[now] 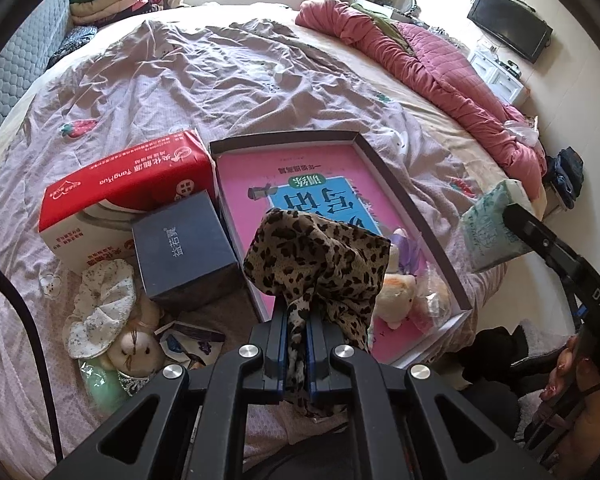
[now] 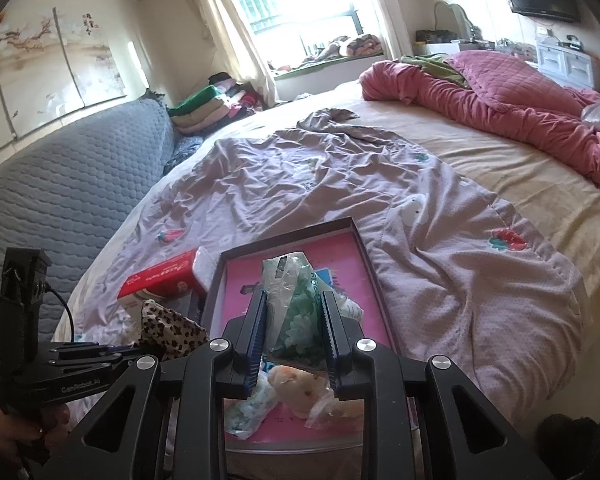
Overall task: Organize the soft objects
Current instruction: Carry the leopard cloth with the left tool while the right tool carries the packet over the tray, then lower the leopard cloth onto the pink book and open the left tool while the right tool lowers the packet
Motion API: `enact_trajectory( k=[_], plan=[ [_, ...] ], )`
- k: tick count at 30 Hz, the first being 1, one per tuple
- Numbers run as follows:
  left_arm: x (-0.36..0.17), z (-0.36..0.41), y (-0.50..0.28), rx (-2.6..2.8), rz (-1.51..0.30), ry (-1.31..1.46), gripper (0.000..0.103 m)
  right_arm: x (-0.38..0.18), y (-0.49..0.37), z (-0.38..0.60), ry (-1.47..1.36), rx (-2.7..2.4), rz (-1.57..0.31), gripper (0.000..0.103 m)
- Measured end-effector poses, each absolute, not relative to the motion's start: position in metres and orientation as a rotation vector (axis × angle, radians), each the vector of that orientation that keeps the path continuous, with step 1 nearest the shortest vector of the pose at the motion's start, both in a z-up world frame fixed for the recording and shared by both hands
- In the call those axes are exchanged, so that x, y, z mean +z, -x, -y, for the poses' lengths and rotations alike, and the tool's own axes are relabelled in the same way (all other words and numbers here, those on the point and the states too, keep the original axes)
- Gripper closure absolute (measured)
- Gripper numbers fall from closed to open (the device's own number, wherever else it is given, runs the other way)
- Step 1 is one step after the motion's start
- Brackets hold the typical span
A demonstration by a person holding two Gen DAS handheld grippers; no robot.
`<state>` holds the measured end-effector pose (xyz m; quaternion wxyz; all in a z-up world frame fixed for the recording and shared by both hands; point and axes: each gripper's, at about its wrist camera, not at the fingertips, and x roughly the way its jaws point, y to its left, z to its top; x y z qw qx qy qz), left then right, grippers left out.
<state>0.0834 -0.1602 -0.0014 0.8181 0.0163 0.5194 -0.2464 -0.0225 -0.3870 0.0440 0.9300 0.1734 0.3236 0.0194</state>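
My left gripper [image 1: 297, 316] is shut on a leopard-print cloth [image 1: 320, 256] and holds it above the near end of a shallow box [image 1: 412, 200] with a pink bottom. My right gripper [image 2: 294, 300] is shut on a green-patterned tissue pack [image 2: 296, 308], also seen at the right of the left wrist view [image 1: 486, 228], held over the same box [image 2: 364, 256]. A small plush toy [image 1: 396, 292] and a clear wrapped item [image 1: 432, 300] lie in the box's near end. The leopard cloth also shows in the right wrist view [image 2: 172, 332].
A red-and-white tissue box [image 1: 120, 196] and a dark blue box [image 1: 184, 248] stand left of the shallow box. A plush bunny [image 1: 134, 348] with a floral cloth [image 1: 100, 308] lies near left. A pink quilt [image 1: 440, 68] lies at the far right on the bed.
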Motion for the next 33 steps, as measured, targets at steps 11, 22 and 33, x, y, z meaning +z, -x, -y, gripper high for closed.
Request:
enact_trajectory(
  k=[11, 22, 33],
  plan=[
    [-0.03, 0.173, -0.097, -0.479, -1.16, -0.056, 0.095, 0.03, 0.017, 0.398, -0.386, 0.035, -0.682, 0.076],
    [-0.049, 0.187, -0.103, -0.495, -1.205, -0.064, 0.095, 0.017, 0.012, 0.409, -0.397, 0.021, -0.693, 0.076],
    [-0.054, 0.187, -0.107, -0.519, -1.223, -0.055, 0.095, -0.002, -0.013, 0.399, -0.343, 0.035, -0.735, 0.076]
  ],
)
